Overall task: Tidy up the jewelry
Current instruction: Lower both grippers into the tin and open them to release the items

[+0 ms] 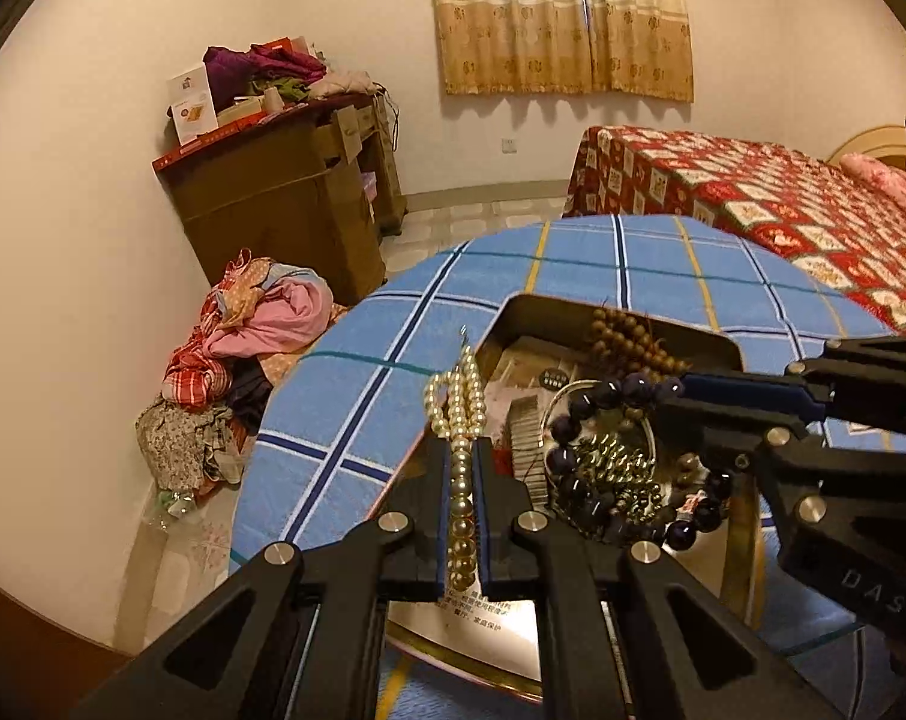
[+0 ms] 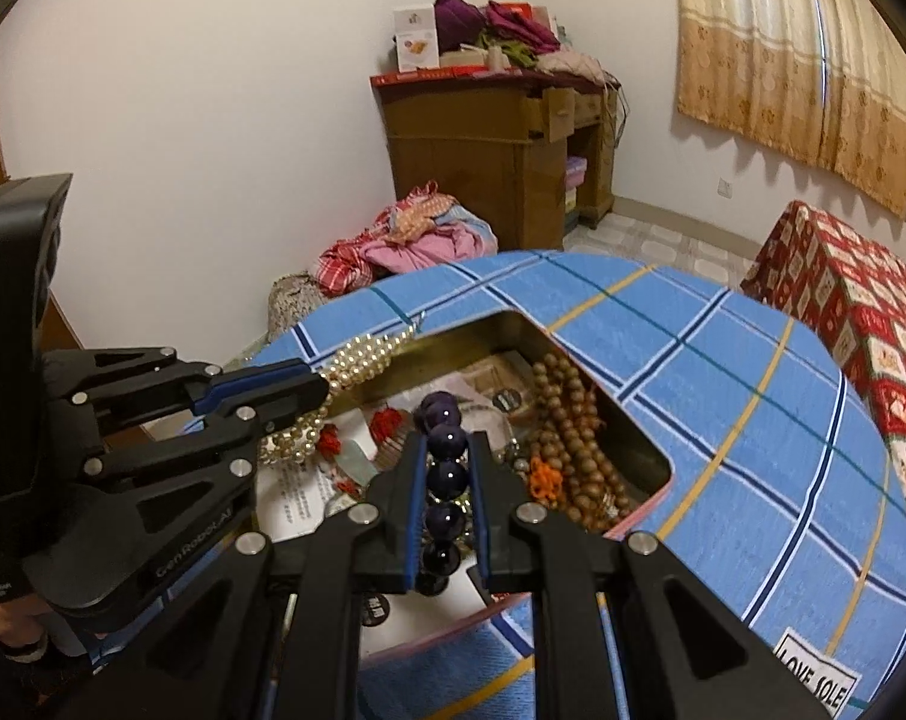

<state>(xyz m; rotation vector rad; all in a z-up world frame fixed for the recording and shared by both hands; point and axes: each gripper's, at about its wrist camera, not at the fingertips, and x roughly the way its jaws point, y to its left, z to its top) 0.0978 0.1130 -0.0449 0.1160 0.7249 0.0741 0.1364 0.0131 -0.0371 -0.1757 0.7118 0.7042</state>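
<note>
Presently: blue plaid cloth [image 2: 723, 372] over the table; on it, near its front edge, an open tin [image 1: 627, 315] holding brown wooden beads [image 2: 564, 420] and tangled pieces, unsorted. Left gripper [image 1: 464, 450] is clamped on a pearl strand [image 1: 456, 396], right gripper [image 2: 447, 450] on a dark purple bead bracelet [image 2: 447, 468], both over the tin; sorting looks barely begun.

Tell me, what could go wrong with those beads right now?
The pearl strand pinched in the left hand-held gripper loops loosely above its fingers, so it might snag on the tin box rim. The dark purple bead bracelet clamped in the right hand-held gripper hangs over the heap of brown wooden beads and could tangle with it. Round beads may also slip from the pads.
</note>
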